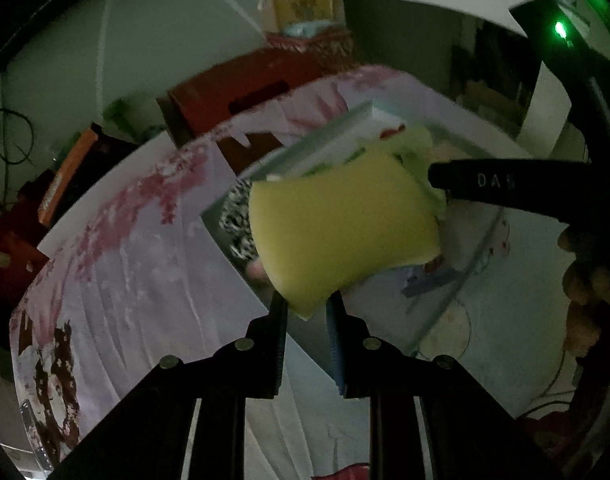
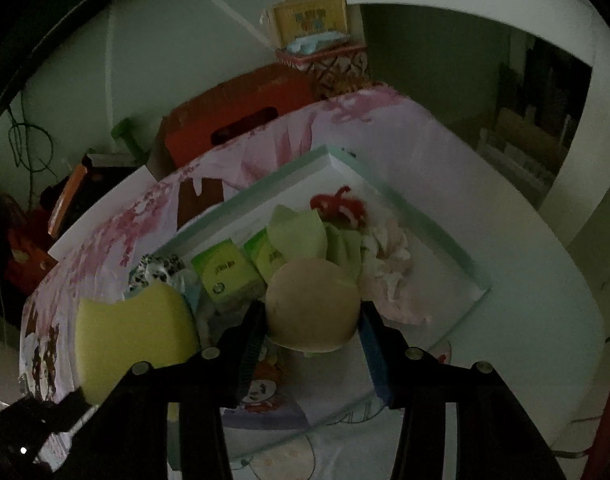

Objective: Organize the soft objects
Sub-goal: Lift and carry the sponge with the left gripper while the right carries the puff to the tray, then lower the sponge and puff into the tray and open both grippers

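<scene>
My left gripper (image 1: pixel 307 300) is shut on the lower corner of a yellow sponge (image 1: pixel 345 236), which hangs above the near left side of a shallow pale-rimmed tray (image 1: pixel 357 114). In the right wrist view the same sponge (image 2: pixel 133 328) shows at the left. My right gripper (image 2: pixel 312 312) is shut on a round beige soft ball (image 2: pixel 313 308) over the tray's (image 2: pixel 425 224) near part. Inside the tray lie green tissue packs (image 2: pixel 225 272), a green cloth (image 2: pixel 301 232), a red item (image 2: pixel 337 204), a pale pink cloth (image 2: pixel 389 264) and a black-and-white patterned cloth (image 2: pixel 157 268).
The tray rests on a white table (image 2: pixel 525 280) partly covered by a pink floral cloth (image 2: pixel 145 220). Behind the table stand a red box (image 2: pixel 241 112) and a yellow bag on a patterned basket (image 2: pixel 309 16). The room is dim.
</scene>
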`<state>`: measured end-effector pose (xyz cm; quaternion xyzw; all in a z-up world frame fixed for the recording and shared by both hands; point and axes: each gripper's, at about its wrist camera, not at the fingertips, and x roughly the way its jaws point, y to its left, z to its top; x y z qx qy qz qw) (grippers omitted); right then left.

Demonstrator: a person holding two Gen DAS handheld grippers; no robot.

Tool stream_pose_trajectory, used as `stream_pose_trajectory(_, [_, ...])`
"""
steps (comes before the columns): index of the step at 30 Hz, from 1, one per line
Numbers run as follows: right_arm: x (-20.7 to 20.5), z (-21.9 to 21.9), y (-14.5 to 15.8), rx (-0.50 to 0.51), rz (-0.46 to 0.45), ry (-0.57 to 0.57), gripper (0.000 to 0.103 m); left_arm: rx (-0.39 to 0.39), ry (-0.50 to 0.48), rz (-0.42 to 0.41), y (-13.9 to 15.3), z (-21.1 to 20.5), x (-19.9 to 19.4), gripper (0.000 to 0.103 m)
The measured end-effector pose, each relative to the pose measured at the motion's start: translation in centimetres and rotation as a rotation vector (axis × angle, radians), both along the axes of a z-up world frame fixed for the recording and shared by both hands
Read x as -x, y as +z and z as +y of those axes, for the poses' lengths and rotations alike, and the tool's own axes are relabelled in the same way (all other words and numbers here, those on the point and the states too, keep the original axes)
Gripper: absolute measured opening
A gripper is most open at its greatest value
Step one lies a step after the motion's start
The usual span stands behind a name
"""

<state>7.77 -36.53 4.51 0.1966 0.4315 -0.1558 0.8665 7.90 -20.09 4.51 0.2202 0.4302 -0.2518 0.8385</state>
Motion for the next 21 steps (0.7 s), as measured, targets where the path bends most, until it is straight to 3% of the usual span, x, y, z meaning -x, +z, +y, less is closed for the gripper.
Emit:
stream_pose_trajectory(11, [-0.6, -0.1, -1.9, -0.022, 0.073, 0.016, 0.053, -0.054, -0.005, 0.073, -2.7, -0.8, -0.5, 0.02])
stream_pose_trajectory(12, [-0.6, -0.1, -2.0, -0.023, 0.075, 0.016, 0.053, -0.058, -0.004, 0.073, -2.7, -0.9, -0.4, 0.023])
stream_pose_trajectory(14, [-0.7, -0.1, -2.0, -0.024, 0.077, 0.015, 0.053, -0.062, -0.005, 0.077, -2.6, -0.7, -0.6, 0.04])
stream_pose_trajectory(15, [-0.7, -0.2, -2.0, -0.026, 0.079, 0.015, 0.053, -0.062, -0.003, 0.078, -2.6, -0.7, -0.6, 0.055])
stream_pose_trajectory(16, [-0.7, -0.2, -2.0, -0.027, 0.081, 0.014, 0.055, -0.062, 0.0, 0.078, -2.5, -0.6, -0.7, 0.06])
stream_pose_trajectory(21, [-0.7, -0.4, -2.0, -0.025, 0.083, 0.001, 0.06, -0.063, 0.013, 0.076, -2.1, 0.0, -1.0, 0.061])
